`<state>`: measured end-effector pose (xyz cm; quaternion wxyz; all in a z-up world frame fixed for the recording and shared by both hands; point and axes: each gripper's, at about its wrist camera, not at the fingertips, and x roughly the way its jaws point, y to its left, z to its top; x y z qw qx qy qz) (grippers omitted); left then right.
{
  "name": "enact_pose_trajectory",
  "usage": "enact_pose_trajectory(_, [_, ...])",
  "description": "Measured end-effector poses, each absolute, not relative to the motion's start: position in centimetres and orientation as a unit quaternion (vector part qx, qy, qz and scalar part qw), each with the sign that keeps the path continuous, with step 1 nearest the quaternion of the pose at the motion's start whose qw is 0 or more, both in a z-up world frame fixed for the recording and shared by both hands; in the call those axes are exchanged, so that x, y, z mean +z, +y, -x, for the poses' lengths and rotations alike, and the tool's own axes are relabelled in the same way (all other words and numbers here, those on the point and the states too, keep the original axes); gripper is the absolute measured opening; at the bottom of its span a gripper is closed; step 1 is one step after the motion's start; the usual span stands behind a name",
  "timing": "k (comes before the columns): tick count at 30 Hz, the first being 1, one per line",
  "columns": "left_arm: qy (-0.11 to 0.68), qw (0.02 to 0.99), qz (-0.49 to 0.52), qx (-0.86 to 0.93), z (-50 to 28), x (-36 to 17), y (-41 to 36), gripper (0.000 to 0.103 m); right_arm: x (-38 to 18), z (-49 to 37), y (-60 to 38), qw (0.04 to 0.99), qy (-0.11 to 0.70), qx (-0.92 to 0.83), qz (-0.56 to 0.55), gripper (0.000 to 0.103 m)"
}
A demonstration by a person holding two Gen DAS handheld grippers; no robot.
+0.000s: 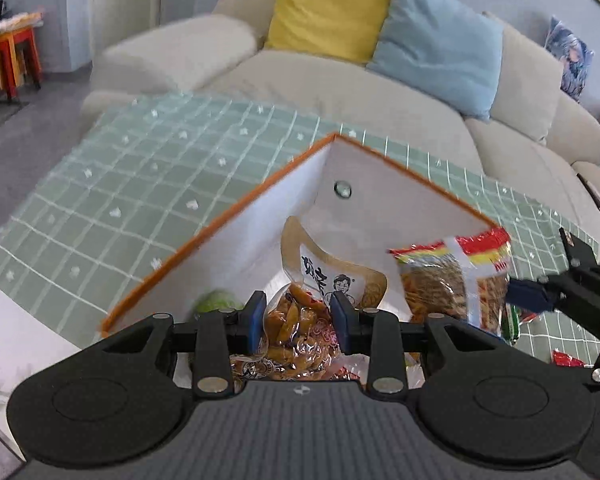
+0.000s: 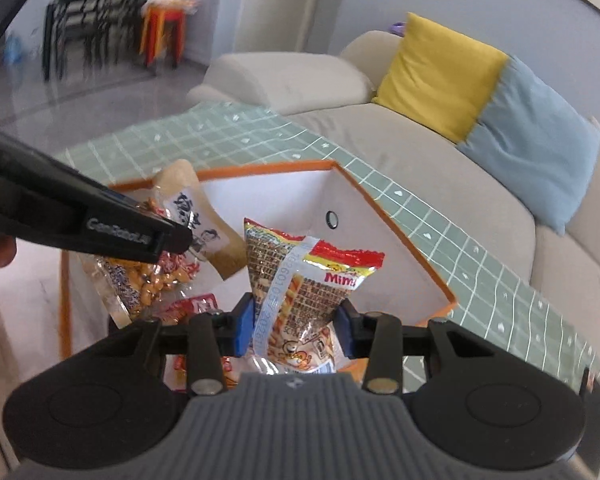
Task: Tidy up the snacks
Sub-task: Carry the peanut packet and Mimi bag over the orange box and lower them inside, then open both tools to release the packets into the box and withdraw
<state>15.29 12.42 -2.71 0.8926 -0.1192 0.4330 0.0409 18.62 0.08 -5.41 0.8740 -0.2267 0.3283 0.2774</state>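
Note:
A white storage box with an orange rim (image 1: 236,208) (image 2: 404,236) stands on the green checked tablecloth. My left gripper (image 1: 298,320) is shut on a clear beige-topped snack bag of brown pieces (image 1: 300,328), held over the box; the bag also shows in the right wrist view (image 2: 188,216). My right gripper (image 2: 296,328) is shut on a red and yellow Mimi snack bag (image 2: 300,284), also over the box, seen in the left wrist view (image 1: 452,280). The left gripper (image 2: 172,240) reaches in from the left. Red packets (image 2: 196,304) lie in the box.
A beige sofa (image 1: 340,80) with a yellow cushion (image 1: 332,4) and a blue cushion (image 1: 440,44) runs behind the table. A red packet (image 1: 566,358) lies on the cloth at the right. Chairs and an orange stool (image 2: 164,28) stand far off.

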Motion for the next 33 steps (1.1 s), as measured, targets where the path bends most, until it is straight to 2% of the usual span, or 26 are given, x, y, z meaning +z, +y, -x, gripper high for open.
enact_pose_trajectory(8, [0.483, 0.869, 0.106, 0.039, -17.0, -6.0, 12.1, 0.039, -7.5, -20.6, 2.3, 0.837, 0.341, 0.299, 0.306, 0.038])
enact_pose_trajectory(16, [0.507, 0.854, 0.113, 0.040, -18.0, -8.0, 12.7, 0.039, -9.8, -22.3, 2.2, 0.821, 0.377, 0.298, 0.309, 0.038])
enact_pose_trajectory(26, [0.510, 0.855, 0.087, 0.040, -18.0, -8.0, 11.9, 0.040, -10.7, -22.8, 2.6, 0.815, 0.389, 0.298, 0.311, 0.040])
enact_pose_trajectory(29, [0.507, 0.857, 0.086, 0.041, -17.8, -7.7, 12.0, 0.047, -10.5, -22.7, 2.3, 0.819, 0.391, 0.295, 0.300, 0.043])
enact_pose_trajectory(33, [0.496, 0.864, 0.080, 0.043, -17.6, -6.8, 11.8, 0.055, -9.6, -22.4, 1.7, 0.830, 0.382, 0.292, 0.281, 0.053])
